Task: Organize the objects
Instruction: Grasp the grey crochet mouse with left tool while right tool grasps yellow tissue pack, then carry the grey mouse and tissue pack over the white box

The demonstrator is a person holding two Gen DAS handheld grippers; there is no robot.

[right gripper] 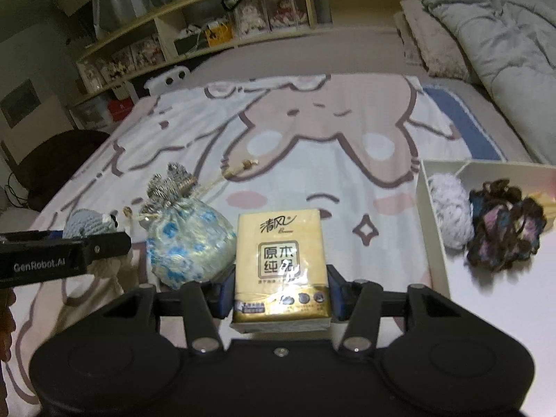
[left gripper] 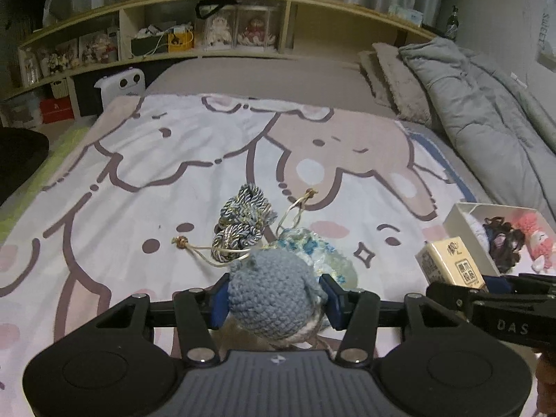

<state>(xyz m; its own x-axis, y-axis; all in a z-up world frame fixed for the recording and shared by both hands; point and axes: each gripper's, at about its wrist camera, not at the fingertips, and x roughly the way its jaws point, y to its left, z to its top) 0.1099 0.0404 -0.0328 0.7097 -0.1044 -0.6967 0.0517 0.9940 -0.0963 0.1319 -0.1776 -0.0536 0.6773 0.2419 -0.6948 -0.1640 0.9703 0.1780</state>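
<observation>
I have both claws loaded at once. My left gripper (left gripper: 274,300) is clamped on a blue-grey crocheted toy (left gripper: 271,295); the pads squeeze it from either side across its round middle, which I judge is the sensible place on something this soft, since a pinch at an edge would only stretch the yarn. My right gripper (right gripper: 280,293) is clamped on a yellow tissue pack (right gripper: 280,267), its flat sides between the pads and its printed face toward the camera. Gripped low like that, most of the pack stands clear ahead of the claw, so it should go down into something without the fingers getting in first.

Both things appear lifted just off the cartoon blanket (left gripper: 139,180) that covers the bed. Left on the blanket, just beyond the toy, is a blue-flowered drawstring pouch (right gripper: 187,243) with its cord trailing to the far side; it waits its turn.

The white box (right gripper: 431,215) sits to the right, close to my right claw, already holding a pale ball of yarn (right gripper: 450,215), a dark tangle of yarn (right gripper: 504,222) and a pink knitted toy (left gripper: 538,243). I take that as where these two belong, the pack first because it is nearer.
</observation>
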